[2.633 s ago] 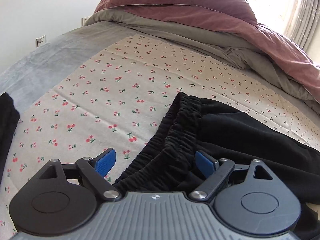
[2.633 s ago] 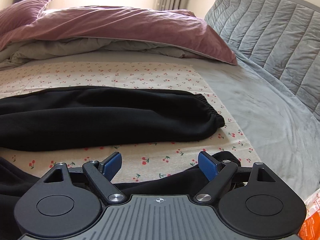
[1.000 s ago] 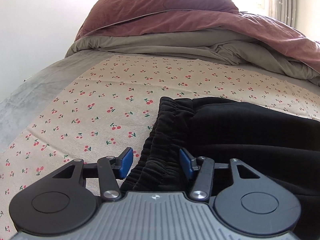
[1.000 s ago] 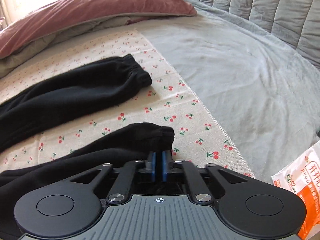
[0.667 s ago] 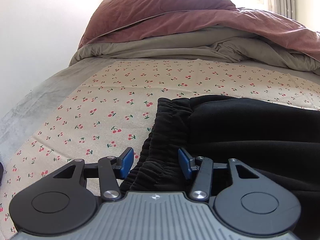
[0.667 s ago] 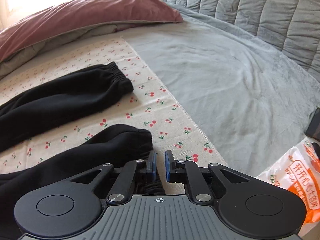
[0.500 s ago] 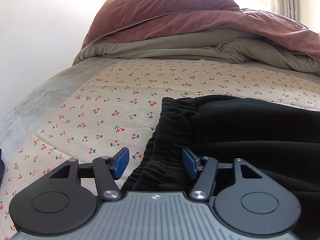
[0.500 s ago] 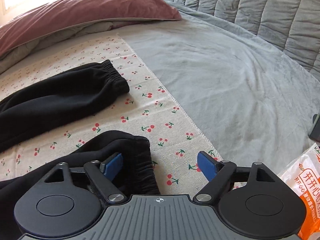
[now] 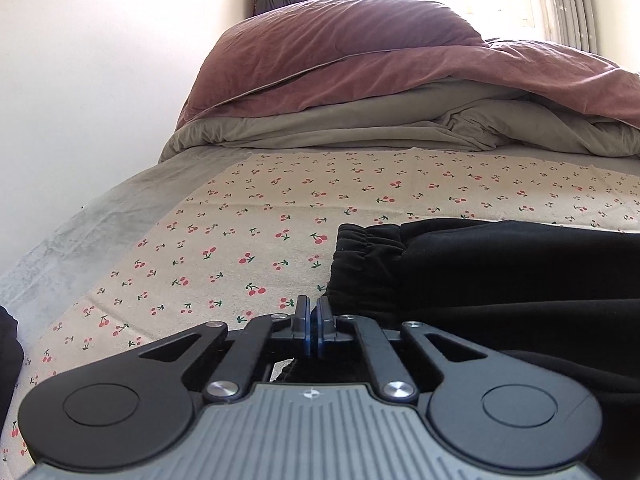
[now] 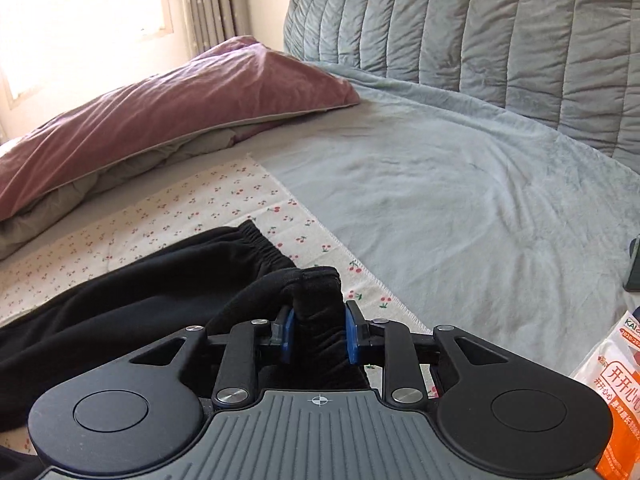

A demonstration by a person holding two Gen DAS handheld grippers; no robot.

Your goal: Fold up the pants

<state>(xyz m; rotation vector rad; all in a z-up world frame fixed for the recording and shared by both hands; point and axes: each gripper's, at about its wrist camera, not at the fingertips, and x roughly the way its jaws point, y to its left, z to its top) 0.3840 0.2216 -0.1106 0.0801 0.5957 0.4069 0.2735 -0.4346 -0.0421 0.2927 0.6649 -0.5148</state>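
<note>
Black pants (image 9: 500, 268) lie spread on the cherry-print cloth (image 9: 248, 240) that covers the middle of the bed; the gathered elastic waistband (image 9: 364, 256) faces the left camera, and in the right view one leg runs off to the left with its ribbed cuff (image 10: 260, 244) flat on the cloth. Fabric looks thick, soft and limp, probably fleece: light to lift, no stiffness, will sag and drag between two holding points, and likely to cling to the cloth rather than slide. Best holds, by my judgement, are the bulky elastic ends, waistband corner and leg cuff, where the gathers give the pads something to bite. Left gripper (image 9: 313, 330): blue pads pressed together, no gap showing; black fabric sits just beneath and to the right of them, but whether a fold of waistband is pinched between them cannot be told from this view. Right gripper (image 10: 317, 334): jaws closing, partly apart, with the bunched cuff of the near leg (image 10: 318, 292) standing up between the pads, both pads touching it, so it is clamped on that cuff and the cuff is raised off the cloth. Beyond: mauve duvet (image 9: 360, 64) heaped at the far edge, grey sheet (image 10: 460, 184), quilted headboard (image 10: 480, 28), an orange-and-white packet (image 10: 616, 392) at the right margin.
</note>
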